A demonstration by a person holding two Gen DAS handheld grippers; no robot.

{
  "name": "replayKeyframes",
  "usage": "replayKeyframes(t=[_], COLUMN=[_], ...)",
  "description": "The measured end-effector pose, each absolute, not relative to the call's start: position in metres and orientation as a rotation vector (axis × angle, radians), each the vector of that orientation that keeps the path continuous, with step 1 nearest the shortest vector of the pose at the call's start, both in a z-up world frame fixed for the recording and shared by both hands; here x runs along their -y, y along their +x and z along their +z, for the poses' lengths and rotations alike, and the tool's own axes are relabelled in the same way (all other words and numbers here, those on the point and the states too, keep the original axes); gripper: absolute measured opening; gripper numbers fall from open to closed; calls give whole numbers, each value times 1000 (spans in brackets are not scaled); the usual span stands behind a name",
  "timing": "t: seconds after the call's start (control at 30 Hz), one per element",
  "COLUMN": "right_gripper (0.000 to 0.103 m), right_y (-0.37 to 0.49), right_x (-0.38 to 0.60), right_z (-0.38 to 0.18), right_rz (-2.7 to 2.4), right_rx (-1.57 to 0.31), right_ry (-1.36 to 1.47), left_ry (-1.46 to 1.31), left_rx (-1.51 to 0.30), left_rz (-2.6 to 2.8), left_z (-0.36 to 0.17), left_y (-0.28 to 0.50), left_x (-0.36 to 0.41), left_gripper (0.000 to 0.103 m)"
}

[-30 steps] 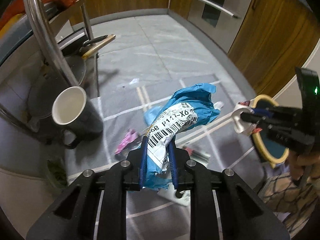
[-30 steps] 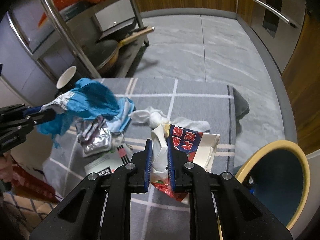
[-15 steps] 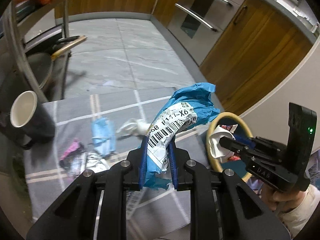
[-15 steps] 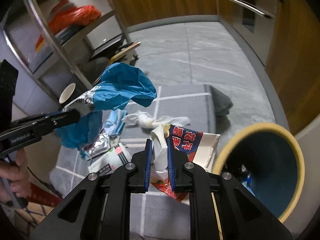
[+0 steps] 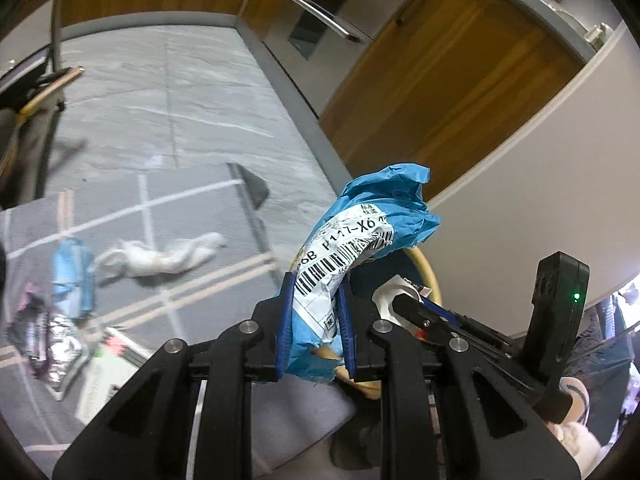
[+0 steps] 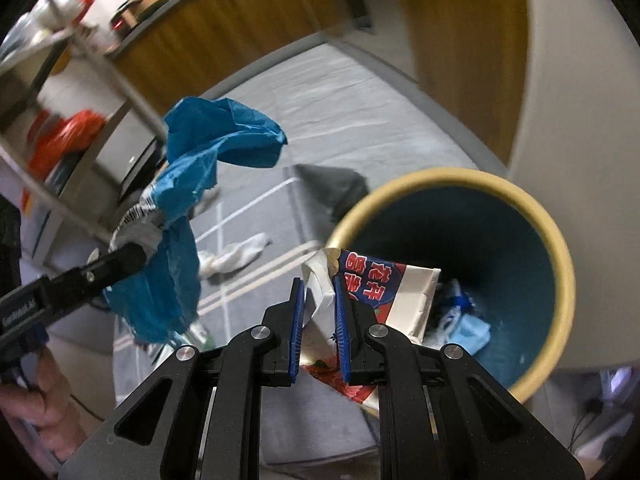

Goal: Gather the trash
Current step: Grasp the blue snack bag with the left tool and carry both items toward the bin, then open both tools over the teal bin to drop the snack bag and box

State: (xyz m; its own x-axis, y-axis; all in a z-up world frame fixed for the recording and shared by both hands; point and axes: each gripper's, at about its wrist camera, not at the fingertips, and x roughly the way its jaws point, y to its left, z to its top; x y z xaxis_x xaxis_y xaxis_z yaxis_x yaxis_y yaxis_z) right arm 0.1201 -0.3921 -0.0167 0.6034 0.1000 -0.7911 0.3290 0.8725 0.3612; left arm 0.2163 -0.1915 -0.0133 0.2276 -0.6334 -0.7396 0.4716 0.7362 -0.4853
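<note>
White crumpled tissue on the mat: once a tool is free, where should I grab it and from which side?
Judging by its pose, grip the white crumpled tissue at its bunched middle, coming straight down from above with the fingers across its narrow width. It lies flat and elongated on the grey mat, apart from the blue mask, so nothing crowds it.

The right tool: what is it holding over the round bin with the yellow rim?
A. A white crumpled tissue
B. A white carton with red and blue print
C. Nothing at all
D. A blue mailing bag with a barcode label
B: in the right wrist view, the right tool is clamped on a white carton with red and blue print, at the mouth of the bin.
</note>
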Motion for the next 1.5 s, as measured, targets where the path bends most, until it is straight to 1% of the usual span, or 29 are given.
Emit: replayKeyframes(t=[0.3,0.53,0.63,0.77,0.87,0.93,1.03,1.13,1.2,1.23,1.27,1.4,1.5], right_gripper=[16,16,17,17,17,17,17,22,29,34,36,37,41], right_y=[104,98,99,100,102,104,102,101,101,101,100,101,103], right_x=[419,429,433,435,436,437,438,439,438,438,438,435,432], right_z=[-15,-26,-32,-37,-42,-47,-55,-58,-56,-54,-54,-51,-47], right_rz=[-246,-289,-305,-321,-340,-352,-362,-366,-374,-382,-384,-381,-370], right_rx=[-870,-895,-914,-936,-954,-973,-996,-1004,-999,-993,-990,-979,-969], right_ry=[566,607,619,631,627,637,651,666,665,661,658,650,633], left_ry=[-323,-476,-539,-528,-487,-470,-452,-436,-422,-414,-407,-389,-382], left_rx=[-1178,-1247,-1291,-1346,-1374,-1381,-1372,-1362,-1351,-1347,-1339,-1306,-1286], left_rz=[-839,-885,-880,-838,-804,-788,-784,-790,-797,-798,-800,-794,-779], left_z=[-34,-59,-79,-101,-111,-113,-110,-105,-101,-99,-96,-82,-78], left_y=[218,219,217,212,209,208,206,205,208,207,207,208,212], left_x=[234,255,262,268,271,270,268,261,259,258,255,243,235], left_gripper=[19,19,19,20,26,34,41,47,47,48,48,50,51])
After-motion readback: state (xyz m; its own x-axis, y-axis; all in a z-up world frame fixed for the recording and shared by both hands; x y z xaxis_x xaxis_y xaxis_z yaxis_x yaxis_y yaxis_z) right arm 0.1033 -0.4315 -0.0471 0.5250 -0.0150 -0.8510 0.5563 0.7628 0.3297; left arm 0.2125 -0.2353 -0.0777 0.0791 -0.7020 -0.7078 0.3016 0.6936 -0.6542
